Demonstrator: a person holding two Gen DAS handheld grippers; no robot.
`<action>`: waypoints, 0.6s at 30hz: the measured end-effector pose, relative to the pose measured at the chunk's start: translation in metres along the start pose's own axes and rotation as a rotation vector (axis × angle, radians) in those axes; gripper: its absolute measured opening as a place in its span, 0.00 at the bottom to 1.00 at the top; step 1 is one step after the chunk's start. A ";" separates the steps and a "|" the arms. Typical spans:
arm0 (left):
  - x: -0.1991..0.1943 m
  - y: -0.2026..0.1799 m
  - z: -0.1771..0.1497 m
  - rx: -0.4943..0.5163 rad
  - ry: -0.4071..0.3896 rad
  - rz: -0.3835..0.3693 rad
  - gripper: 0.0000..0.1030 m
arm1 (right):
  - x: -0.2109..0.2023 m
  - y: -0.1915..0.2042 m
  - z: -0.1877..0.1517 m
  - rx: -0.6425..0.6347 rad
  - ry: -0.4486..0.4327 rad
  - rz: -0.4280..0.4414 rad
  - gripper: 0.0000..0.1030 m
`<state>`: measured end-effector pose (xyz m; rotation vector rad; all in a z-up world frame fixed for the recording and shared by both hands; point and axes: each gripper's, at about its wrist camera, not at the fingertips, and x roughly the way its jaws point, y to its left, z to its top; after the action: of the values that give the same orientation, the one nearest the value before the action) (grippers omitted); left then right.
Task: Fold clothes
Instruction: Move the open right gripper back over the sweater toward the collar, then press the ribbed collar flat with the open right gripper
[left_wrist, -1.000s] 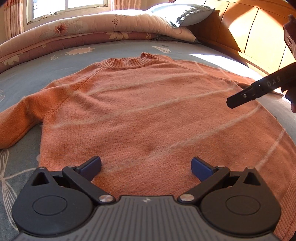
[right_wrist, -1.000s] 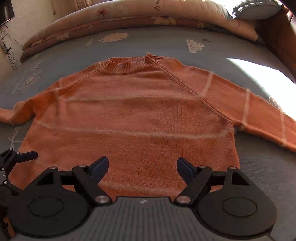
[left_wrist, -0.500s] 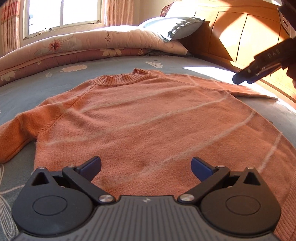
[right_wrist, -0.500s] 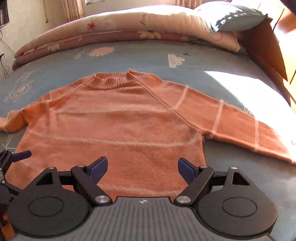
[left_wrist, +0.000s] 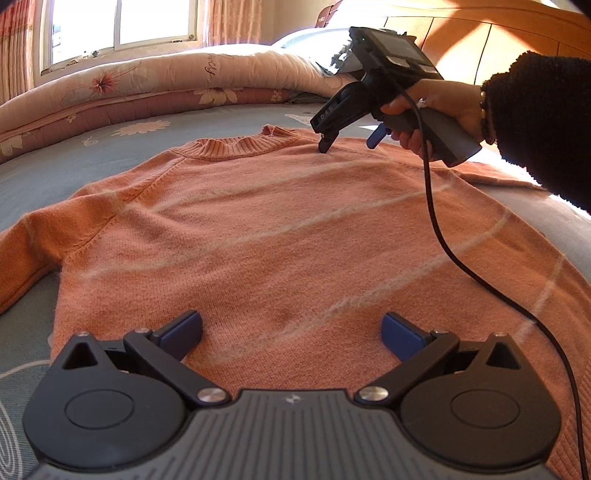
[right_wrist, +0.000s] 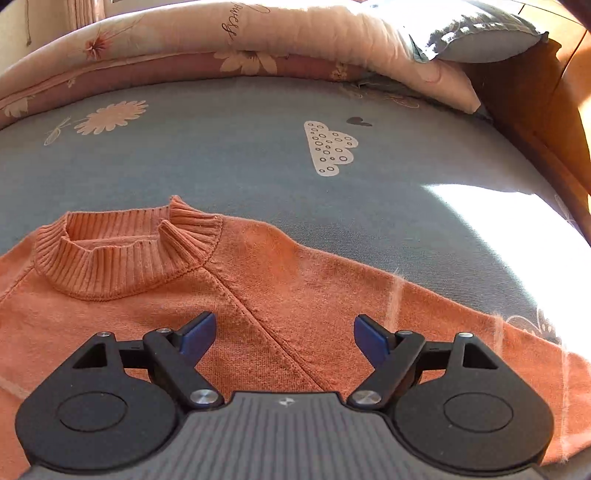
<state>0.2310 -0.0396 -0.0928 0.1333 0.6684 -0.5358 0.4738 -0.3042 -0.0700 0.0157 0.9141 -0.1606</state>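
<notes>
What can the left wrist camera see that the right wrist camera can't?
Only the left wrist view shows the window, the person's hand holding the right gripper with its black cable, and the sweater's whole body down to the hem.

Only the right wrist view shows the cloud print on the sheet and the inside of the ribbed collar close up.

Both show the orange sweater lying flat on the grey-blue bed sheet, the floral quilt, the pillow and the wooden headboard. The left gripper is open, like the right.
</notes>
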 end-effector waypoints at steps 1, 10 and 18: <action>0.000 0.000 0.000 -0.002 -0.001 -0.003 0.99 | 0.009 -0.001 0.000 0.013 -0.004 -0.002 0.83; -0.002 0.004 -0.001 -0.023 -0.010 -0.024 0.99 | 0.040 -0.010 0.035 0.140 -0.083 0.021 0.91; -0.002 0.002 -0.001 -0.014 -0.007 -0.016 0.99 | 0.019 -0.002 0.027 0.094 -0.079 -0.038 0.90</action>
<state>0.2304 -0.0371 -0.0924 0.1126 0.6666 -0.5469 0.5065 -0.3105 -0.0679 0.0785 0.8281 -0.2382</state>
